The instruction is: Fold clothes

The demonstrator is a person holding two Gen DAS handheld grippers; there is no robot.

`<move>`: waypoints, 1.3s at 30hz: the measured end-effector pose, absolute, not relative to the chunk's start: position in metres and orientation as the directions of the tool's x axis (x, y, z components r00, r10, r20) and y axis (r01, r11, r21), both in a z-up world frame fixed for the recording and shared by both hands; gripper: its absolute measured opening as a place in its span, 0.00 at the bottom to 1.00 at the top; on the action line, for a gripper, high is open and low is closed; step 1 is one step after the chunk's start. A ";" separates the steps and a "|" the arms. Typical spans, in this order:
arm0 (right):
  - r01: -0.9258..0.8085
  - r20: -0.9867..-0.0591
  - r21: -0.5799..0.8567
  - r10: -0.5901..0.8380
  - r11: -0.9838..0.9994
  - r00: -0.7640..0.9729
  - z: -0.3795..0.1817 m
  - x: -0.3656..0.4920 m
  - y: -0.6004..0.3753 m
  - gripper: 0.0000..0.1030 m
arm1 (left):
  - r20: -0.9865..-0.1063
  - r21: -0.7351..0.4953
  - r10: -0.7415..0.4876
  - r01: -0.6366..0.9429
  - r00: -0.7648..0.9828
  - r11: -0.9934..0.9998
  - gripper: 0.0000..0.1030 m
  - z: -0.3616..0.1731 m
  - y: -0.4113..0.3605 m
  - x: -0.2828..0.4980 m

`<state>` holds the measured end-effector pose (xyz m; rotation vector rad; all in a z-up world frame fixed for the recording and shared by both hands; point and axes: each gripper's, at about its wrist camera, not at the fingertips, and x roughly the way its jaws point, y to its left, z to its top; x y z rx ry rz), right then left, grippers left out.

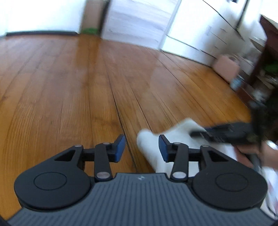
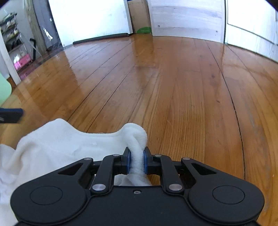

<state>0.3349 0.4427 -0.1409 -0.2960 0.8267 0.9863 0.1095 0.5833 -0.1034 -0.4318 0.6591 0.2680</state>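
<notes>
Where white doors (image 2: 187, 17) stand, wooden floor (image 2: 173, 87) gleams.

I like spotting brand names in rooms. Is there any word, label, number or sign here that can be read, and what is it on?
None can be read.
Cardboard box: green print at its base, too blurred.
Left hand-held gripper: small pale mark on its grey body, not legible.
Pink box: no legible text.

Each tool, left (image 1: 141, 147) and right (image 2: 136, 160), is matte black: round hubs, silver rivets, blue pads (image 1: 119, 147). The left body is ribbed grey.
</notes>
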 end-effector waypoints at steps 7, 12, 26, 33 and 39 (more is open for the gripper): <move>-0.814 -0.724 0.164 0.628 0.557 0.284 -0.149 0.346 0.448 0.16 | -0.652 -0.153 0.038 -0.180 0.758 0.972 0.50 -0.084 0.546 0.072; -0.818 -0.720 0.185 0.641 0.545 0.264 -0.150 0.348 0.449 0.17 | -0.734 -0.101 0.001 -0.110 0.679 0.989 0.26 -0.098 0.505 0.102; -0.880 -0.731 0.062 0.621 0.472 0.281 -0.135 0.344 0.441 0.17 | -0.799 0.268 0.488 -0.518 0.352 0.812 0.05 -0.155 0.547 0.137; -0.755 -0.620 0.309 0.724 0.579 0.302 -0.089 0.382 0.346 0.64 | -0.792 -0.078 0.329 -0.620 0.514 0.780 0.28 -0.124 0.566 0.071; -0.725 -0.719 0.298 0.646 0.621 0.257 -0.097 0.415 0.265 0.64 | -0.834 -0.023 0.312 -0.594 0.454 0.804 0.40 -0.135 0.562 0.047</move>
